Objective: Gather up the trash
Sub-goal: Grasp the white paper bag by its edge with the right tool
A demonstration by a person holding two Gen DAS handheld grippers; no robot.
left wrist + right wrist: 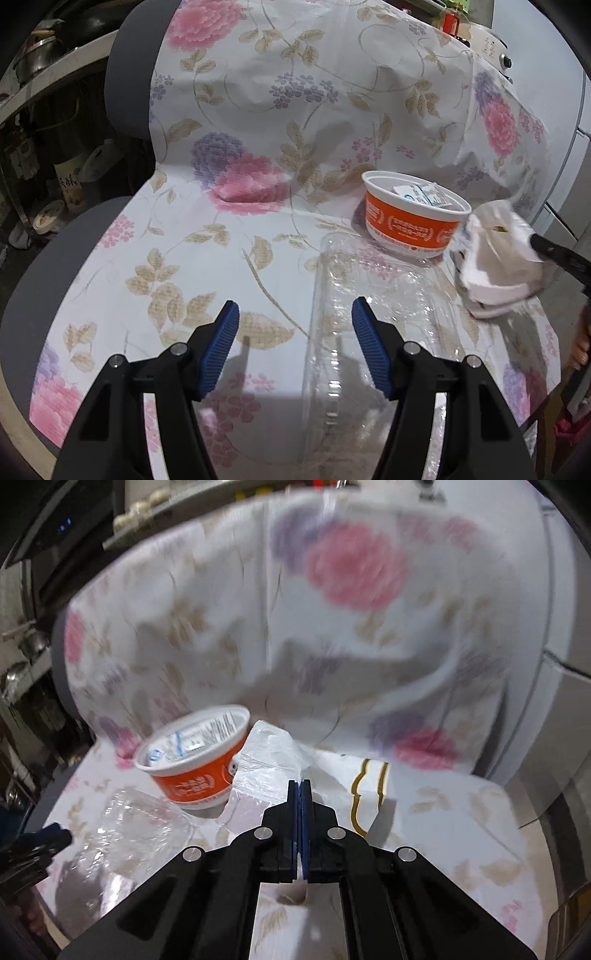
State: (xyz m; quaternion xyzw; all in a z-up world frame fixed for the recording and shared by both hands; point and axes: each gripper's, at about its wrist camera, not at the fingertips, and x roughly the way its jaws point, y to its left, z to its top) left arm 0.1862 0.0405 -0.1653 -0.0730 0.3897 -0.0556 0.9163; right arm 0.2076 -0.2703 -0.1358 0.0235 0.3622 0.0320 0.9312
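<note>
wrapper: crumpled white plastic/paper wrapper, thin, creased, glossy film; sits on the seat touching the tub's right side. In left wrist view it's blurred, lifted at the right edge of the seat.
right gripper: jaws pressed together, pinching a fold of the wrapper between the blue pads. Black plastic body, silver pins.
tub: round orange-and-white tub, white rim, printed band, paper scraps with print inside. Tilted toward the camera in right wrist view.
clear container: transparent clamshell, ribbed, thin, crinkled, lying in front of the tub; also.
napkin: white paper with gold wavy border, just right of the wrapper.
left gripper: jaws wide apart, holding nothing; ridged blue pads. Right pad overlaps the clamshell's edge; contact unclear.
surface: chair, grey fabric, draped in floral cloth, pink/purple flowers, beige leaves.
</note>
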